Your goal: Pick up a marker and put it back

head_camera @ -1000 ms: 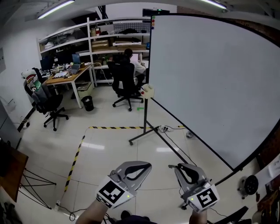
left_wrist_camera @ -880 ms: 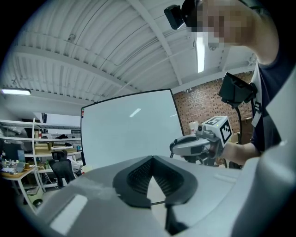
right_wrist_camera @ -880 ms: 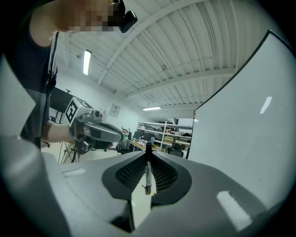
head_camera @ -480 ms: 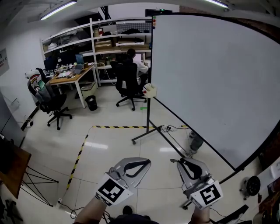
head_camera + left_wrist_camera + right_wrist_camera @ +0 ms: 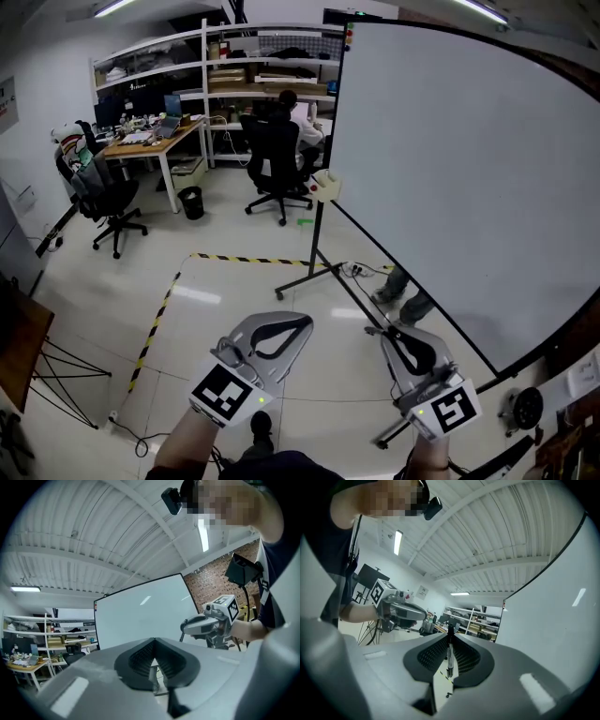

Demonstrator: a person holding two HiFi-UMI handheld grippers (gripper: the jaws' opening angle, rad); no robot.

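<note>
My right gripper [image 5: 450,638] is shut on a slim marker [image 5: 449,659] with a grey barrel and a black cap, which stands upright between the ribbed pads. In the head view this gripper [image 5: 382,331] hovers low at the right, in front of the big whiteboard [image 5: 469,169]. My left gripper [image 5: 307,324] floats beside it at the left, fingertips together and nothing between them; its own view [image 5: 153,641] shows the same. A small pale tray [image 5: 323,185] hangs at the whiteboard's left edge.
The whiteboard's stand leg [image 5: 309,279] and yellow-black floor tape [image 5: 248,259] lie ahead. Someone's feet [image 5: 403,300] show under the board. A person sits in an office chair [image 5: 272,155] by desks and shelves at the back. Another chair [image 5: 103,192] stands at the left.
Both grippers have risen a little and the view has shifted toward the whiteboard. Feet behind the board have stepped left. The marker stays in the right jaws.
</note>
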